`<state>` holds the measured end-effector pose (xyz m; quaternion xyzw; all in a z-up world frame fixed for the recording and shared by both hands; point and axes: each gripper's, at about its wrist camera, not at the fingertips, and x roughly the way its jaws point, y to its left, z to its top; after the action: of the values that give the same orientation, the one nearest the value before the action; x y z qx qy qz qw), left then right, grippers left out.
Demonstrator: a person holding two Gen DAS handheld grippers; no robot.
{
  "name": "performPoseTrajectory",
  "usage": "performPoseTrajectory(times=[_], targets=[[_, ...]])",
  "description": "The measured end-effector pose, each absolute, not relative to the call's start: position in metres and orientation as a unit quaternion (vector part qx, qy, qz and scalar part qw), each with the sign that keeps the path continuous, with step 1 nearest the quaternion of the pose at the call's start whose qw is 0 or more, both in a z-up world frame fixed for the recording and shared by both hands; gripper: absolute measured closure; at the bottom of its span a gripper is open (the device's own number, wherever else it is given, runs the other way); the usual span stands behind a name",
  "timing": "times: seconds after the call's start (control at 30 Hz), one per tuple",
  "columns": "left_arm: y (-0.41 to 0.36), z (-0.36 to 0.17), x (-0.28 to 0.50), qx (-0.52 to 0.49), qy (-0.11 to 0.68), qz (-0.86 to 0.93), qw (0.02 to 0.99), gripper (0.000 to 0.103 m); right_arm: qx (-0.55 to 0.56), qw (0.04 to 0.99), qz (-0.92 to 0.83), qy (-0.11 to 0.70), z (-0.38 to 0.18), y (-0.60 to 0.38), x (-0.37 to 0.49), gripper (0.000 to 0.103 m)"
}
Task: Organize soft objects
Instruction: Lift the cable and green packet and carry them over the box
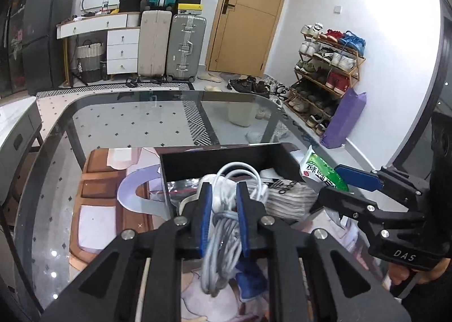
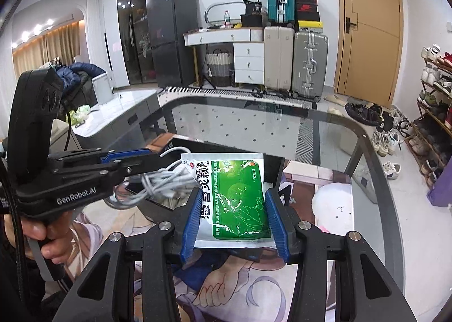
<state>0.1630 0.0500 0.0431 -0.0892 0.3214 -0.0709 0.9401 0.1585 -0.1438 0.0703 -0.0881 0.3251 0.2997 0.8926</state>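
A glass-topped table [image 1: 118,121] stands in a room with three suitcases and a shoe rack [image 1: 325,73] by the wall. On it sits one black open box [image 1: 226,162] holding a grey striped folded cloth [image 1: 291,199] and some packets. The left gripper [image 1: 223,203] is clamped on one coiled white cable [image 1: 223,226] above the box's near edge. The right gripper [image 2: 231,220] grips one green-and-white medicine sachet [image 2: 237,197], held over the box's right side.
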Motion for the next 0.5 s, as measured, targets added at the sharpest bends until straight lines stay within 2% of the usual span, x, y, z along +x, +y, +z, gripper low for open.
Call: performPoseTrajectory(times=[0.5], targets=[[0.052, 0.028, 0.190, -0.085, 0.325, -0.052, 0.940, 0.088, -0.110, 0.884, 0.293, 0.347, 0.054, -0.119, 0.189, 0.058]])
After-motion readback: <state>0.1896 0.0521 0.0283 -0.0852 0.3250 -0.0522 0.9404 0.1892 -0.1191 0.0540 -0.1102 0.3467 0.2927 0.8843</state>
